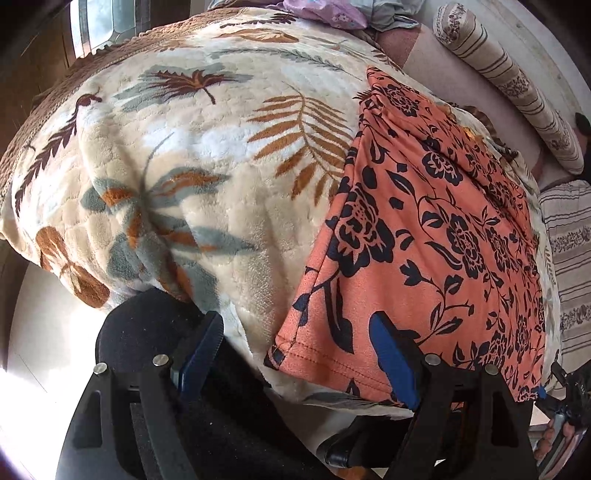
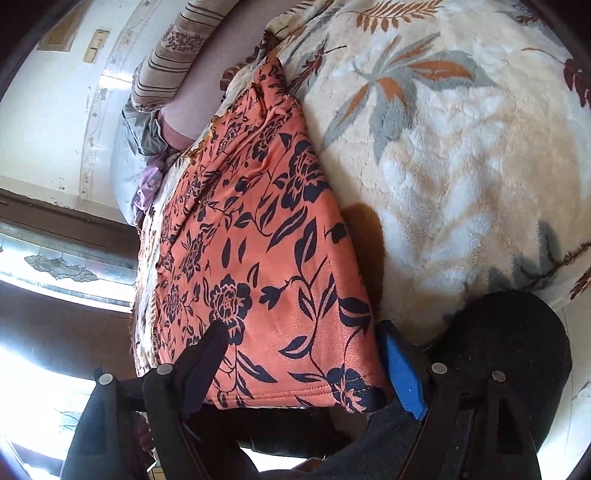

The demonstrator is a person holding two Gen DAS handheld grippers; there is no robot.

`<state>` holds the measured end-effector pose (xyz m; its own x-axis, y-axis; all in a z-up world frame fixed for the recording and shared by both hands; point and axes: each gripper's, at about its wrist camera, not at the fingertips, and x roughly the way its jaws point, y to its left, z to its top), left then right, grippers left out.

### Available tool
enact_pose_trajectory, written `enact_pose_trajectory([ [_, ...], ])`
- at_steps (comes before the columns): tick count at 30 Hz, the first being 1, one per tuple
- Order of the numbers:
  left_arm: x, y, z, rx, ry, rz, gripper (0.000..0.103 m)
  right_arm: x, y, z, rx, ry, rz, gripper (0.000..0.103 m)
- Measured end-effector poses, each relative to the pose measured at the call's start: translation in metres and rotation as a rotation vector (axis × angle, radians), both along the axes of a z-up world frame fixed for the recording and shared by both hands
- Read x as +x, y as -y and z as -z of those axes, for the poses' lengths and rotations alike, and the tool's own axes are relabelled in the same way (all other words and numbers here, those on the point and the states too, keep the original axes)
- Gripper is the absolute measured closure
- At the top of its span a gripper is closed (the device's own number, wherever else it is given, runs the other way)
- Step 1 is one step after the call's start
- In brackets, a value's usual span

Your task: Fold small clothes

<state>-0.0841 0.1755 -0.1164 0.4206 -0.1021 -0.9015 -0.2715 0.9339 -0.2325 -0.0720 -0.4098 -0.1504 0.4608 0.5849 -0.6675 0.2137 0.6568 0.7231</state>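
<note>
An orange garment with a dark floral print (image 1: 424, 229) lies flat in a long folded strip on a cream leaf-patterned blanket (image 1: 192, 155). Its hemmed near edge hangs at the bed's front edge. My left gripper (image 1: 299, 350) is open, with the garment's near left corner between its blue fingers. In the right wrist view the same garment (image 2: 258, 236) runs away from me. My right gripper (image 2: 303, 354) is open, its fingers on either side of the garment's near hem, with nothing pinched.
A striped bolster pillow (image 1: 506, 81) and a pile of lilac and grey clothes (image 1: 332, 11) lie at the far end of the bed. A window (image 2: 66, 266) and a white wall (image 2: 48, 122) are beside the bed. A dark round stool (image 2: 509, 354) stands near the front edge.
</note>
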Motion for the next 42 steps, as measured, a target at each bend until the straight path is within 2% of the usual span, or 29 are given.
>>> enact_pose_trajectory([
  [3,0.005,0.006,-0.008,0.031,0.050,0.043,0.021,-0.002,0.000,0.001,0.010,0.000,-0.002,0.019],
  [5,0.012,0.008,0.000,0.031,0.032,0.064,0.021,-0.002,-0.001,0.001,0.004,-0.005,-0.006,0.019],
  [7,0.016,0.009,0.012,0.005,-0.008,0.068,0.032,-0.002,0.000,0.002,-0.004,-0.010,-0.010,0.019],
  [9,0.014,0.010,0.015,0.023,-0.012,0.070,0.036,-0.002,0.004,0.004,-0.015,-0.016,-0.010,0.019],
  [11,0.014,0.011,0.014,0.045,-0.014,0.083,0.052,-0.002,0.009,0.010,-0.015,-0.035,-0.003,0.019],
  [12,0.014,0.011,0.014,0.048,-0.015,0.091,0.064,-0.001,0.012,0.013,-0.012,-0.043,0.003,0.021],
  [14,0.016,0.007,0.013,0.033,-0.023,0.089,0.072,0.000,0.013,0.011,-0.006,-0.039,-0.009,0.022],
  [15,0.015,0.004,0.012,0.031,-0.023,0.085,0.079,0.001,0.011,0.008,-0.006,-0.030,-0.029,0.026],
  [17,0.015,0.002,0.011,0.022,-0.023,0.082,0.085,0.003,0.006,0.004,-0.017,-0.037,-0.061,0.063],
  [18,0.013,0.000,0.010,0.016,-0.021,0.079,0.086,0.004,0.005,0.004,-0.038,-0.047,-0.070,0.066],
  [21,0.014,-0.002,0.012,0.000,-0.019,0.065,0.079,0.005,0.005,0.005,-0.056,-0.047,-0.071,0.065],
  [22,0.014,-0.003,0.013,-0.007,-0.018,0.060,0.071,0.006,0.005,0.007,-0.047,-0.055,-0.069,0.062],
  [23,0.015,-0.003,0.014,-0.021,-0.018,0.058,0.065,0.008,0.004,0.010,-0.034,-0.064,-0.077,0.052],
  [24,0.012,-0.003,0.014,-0.031,-0.015,0.060,0.051,0.009,0.003,0.011,-0.027,-0.065,-0.083,0.043],
  [25,0.010,-0.003,0.014,-0.030,-0.013,0.062,0.044,0.009,0.001,0.013,-0.024,-0.063,-0.092,0.032],
  [27,0.011,0.003,0.017,-0.001,-0.023,0.080,0.047,0.011,-0.002,0.014,-0.041,-0.069,-0.106,0.033],
  [28,0.012,0.005,0.018,0.014,-0.022,0.083,0.064,0.012,-0.003,0.013,-0.055,-0.070,-0.116,0.046],
  [29,0.014,0.005,0.017,0.004,-0.020,0.083,0.071,0.012,-0.004,0.011,-0.071,-0.076,-0.125,0.080],
  [30,0.014,0.001,0.015,-0.007,-0.023,0.078,0.085,0.012,-0.003,0.010,-0.075,-0.079,-0.117,0.091],
  [31,0.014,-0.003,0.013,-0.020,-0.031,0.072,0.092,0.011,0.001,0.009,-0.065,-0.078,-0.101,0.093],
  [33,0.015,-0.013,0.003,-0.083,-0.028,0.049,0.094,0.008,0.008,0.005,-0.011,-0.066,-0.064,0.093],
  [36,0.011,-0.021,-0.021,-0.150,0.049,0.047,0.097,0.003,0.013,-0.012,0.075,0.008,-0.043,0.094],
  [39,0.013,-0.015,-0.031,-0.129,0.080,0.067,0.097,0.005,0.015,-0.011,0.085,0.015,-0.045,0.094],
  [42,0.020,-0.006,-0.018,-0.115,0.046,0.084,0.097,0.006,0.017,0.010,0.141,-0.018,-0.025,0.094],
])
